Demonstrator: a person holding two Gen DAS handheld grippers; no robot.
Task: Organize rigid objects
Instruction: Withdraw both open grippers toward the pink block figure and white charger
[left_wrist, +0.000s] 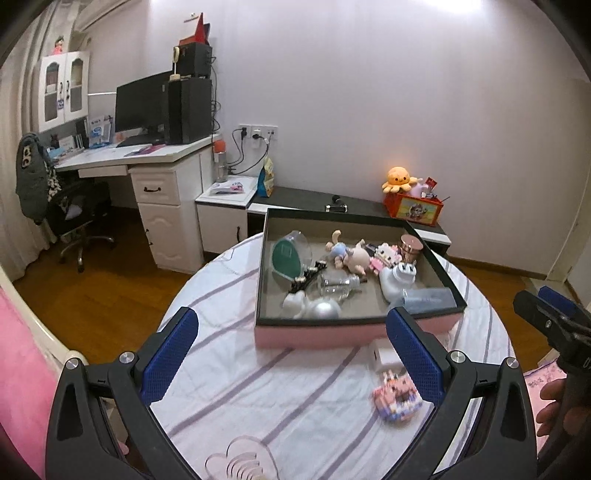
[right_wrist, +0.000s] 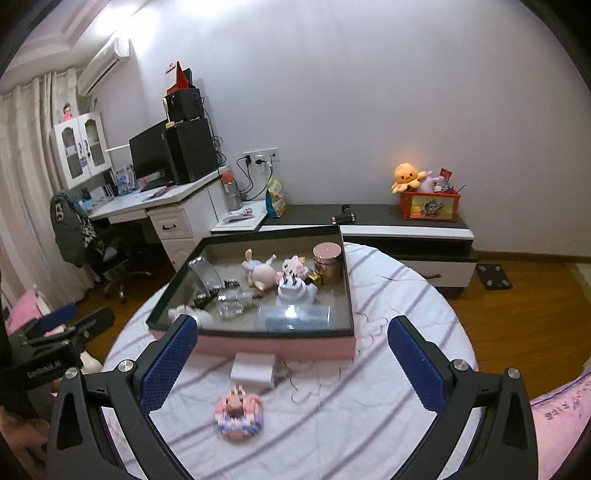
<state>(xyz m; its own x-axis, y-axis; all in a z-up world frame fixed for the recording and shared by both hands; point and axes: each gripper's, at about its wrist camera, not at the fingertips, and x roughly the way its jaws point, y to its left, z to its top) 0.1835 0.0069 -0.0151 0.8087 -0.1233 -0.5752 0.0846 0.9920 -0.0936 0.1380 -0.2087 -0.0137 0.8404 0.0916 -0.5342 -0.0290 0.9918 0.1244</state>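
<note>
Both tongs stood wide apart and empty: left gripper (left_wrist: 291, 354), right gripper (right_wrist: 291, 363). The brick-built pink toy (right_wrist: 238, 411) lay on the striped tablecloth (right_wrist: 369, 387), at 6 o'clock from the pink-walled box (right_wrist: 273, 349), with the white block (right_wrist: 253, 369) between them. Judged light, stiff and knobbly, the toy probably crumbles under pressure; grasp its flat sides gently.
</note>
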